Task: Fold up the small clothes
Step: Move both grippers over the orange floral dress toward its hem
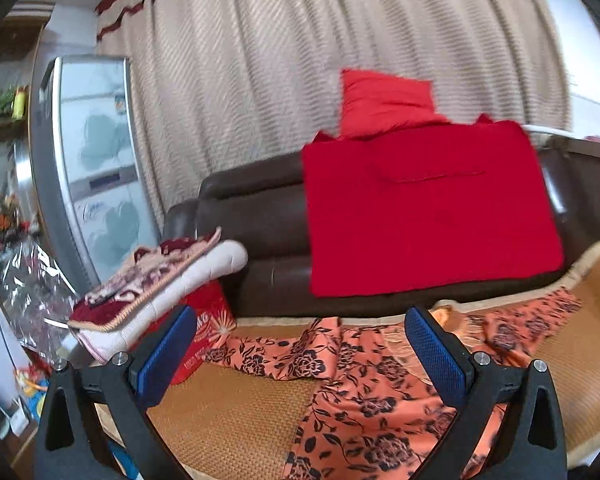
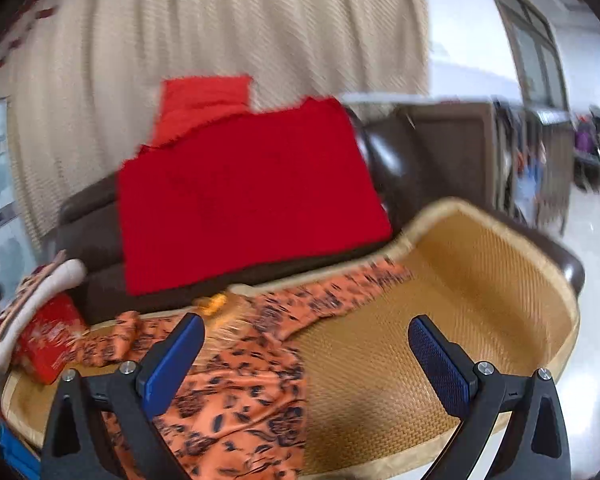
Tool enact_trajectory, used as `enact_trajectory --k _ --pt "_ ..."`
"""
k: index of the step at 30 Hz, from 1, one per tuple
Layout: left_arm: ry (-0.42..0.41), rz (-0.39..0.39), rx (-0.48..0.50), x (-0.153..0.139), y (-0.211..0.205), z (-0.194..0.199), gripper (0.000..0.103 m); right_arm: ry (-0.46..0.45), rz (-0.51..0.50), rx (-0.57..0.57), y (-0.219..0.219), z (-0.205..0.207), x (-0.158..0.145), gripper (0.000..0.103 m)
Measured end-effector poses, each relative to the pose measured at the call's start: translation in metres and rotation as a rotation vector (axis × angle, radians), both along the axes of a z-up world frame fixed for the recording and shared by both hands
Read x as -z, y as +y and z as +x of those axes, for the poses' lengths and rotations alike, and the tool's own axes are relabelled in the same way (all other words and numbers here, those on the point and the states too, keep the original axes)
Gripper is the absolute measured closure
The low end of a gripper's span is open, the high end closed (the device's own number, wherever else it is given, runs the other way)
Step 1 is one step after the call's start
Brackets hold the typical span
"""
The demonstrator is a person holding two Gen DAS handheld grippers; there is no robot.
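Left wrist view, left gripper [image 1: 298, 350]: blue-padded fingers spread wide, nothing between them, held above the seat.
Right wrist view, right gripper [image 2: 304, 354]: fingers likewise spread wide and empty; this view is blurred.
Orange floral garment [image 1: 352, 384]: the small piece of clothing, orange with dark flowers, lying crumpled and unfolded on the woven mat; it runs from the near edge of the seat toward the far right, where a narrow part trails off. In the right wrist view the same cloth [image 2: 240, 392] lies under and left of the gripper.
Woven mat [image 1: 228, 420]: tan, with a pale border, covering the sofa seat; bare to the near left of the garment, and bare to its right in the right wrist view [image 2: 440, 300].
Red printed bag [image 1: 210, 326]: on the left end of the seat, just beside the garment's left end.
Folded bedding [image 1: 156, 292]: a patterned maroon and cream piece on a white quilt, resting over the red bag.
Brown sofa [image 1: 256, 216]: dark leather back, behind the mat.
Red cloth [image 1: 428, 208]: draped over the sofa back.
Red cushion [image 1: 384, 100]: behind the top of the red cloth.
Fridge [image 1: 96, 160]: silver, far left.
Curtain [image 1: 280, 48]: beige, ribbed, farthest back.
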State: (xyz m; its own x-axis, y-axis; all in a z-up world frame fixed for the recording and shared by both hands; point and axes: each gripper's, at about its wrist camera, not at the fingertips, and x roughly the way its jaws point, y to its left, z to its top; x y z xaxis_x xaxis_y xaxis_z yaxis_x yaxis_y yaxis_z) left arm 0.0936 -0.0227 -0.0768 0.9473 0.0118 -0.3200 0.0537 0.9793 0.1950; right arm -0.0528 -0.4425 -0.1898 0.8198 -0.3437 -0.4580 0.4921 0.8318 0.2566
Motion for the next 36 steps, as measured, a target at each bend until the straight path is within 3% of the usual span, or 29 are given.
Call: enact_trajectory --k 6,10,14,18,20,23,27,30,32,36 --pt "0.095 -0.045 -0.005 0.04 -0.022 0.07 0.0 0.073 0.151 0.068 -0.08 0.047 0.063 0.0" --pt "0.14 -0.065 0.046 0.065 -0.057 0.102 0.0 0.028 0.309 0.025 -0.134 0.082 0.099 0.0" --pt "0.13 -0.046 0.081 0.083 -0.081 0.125 0.0 0.012 0.364 0.036 -0.17 0.124 0.123 0.006" --pt "0.115 -0.023 0.073 0.107 -0.085 0.145 0.0 0.128 0.348 0.061 -0.205 0.178 0.146 0.023" --pt "0.132 -0.008 0.062 0.12 -0.084 0.158 0.0 0.16 0.35 0.073 -0.219 0.195 0.151 0.023" --pt "0.123 0.047 0.034 0.131 -0.081 0.166 0.0 0.151 0.388 0.052 -0.221 0.214 0.155 0.023" --pt "0.091 0.088 0.037 0.147 -0.08 0.166 0.0 0.18 0.391 -0.025 -0.184 0.236 0.159 0.023" --pt "0.138 0.134 0.051 0.172 -0.086 0.176 0.0 0.225 0.41 -0.039 -0.17 0.249 0.169 0.023" --pt "0.181 0.163 0.058 0.185 -0.088 0.184 0.0 0.21 0.43 -0.007 -0.175 0.25 0.176 0.023" --pt "0.177 0.168 0.065 0.194 -0.086 0.187 0.0 0.104 0.475 0.152 -0.209 0.23 0.182 0.023"
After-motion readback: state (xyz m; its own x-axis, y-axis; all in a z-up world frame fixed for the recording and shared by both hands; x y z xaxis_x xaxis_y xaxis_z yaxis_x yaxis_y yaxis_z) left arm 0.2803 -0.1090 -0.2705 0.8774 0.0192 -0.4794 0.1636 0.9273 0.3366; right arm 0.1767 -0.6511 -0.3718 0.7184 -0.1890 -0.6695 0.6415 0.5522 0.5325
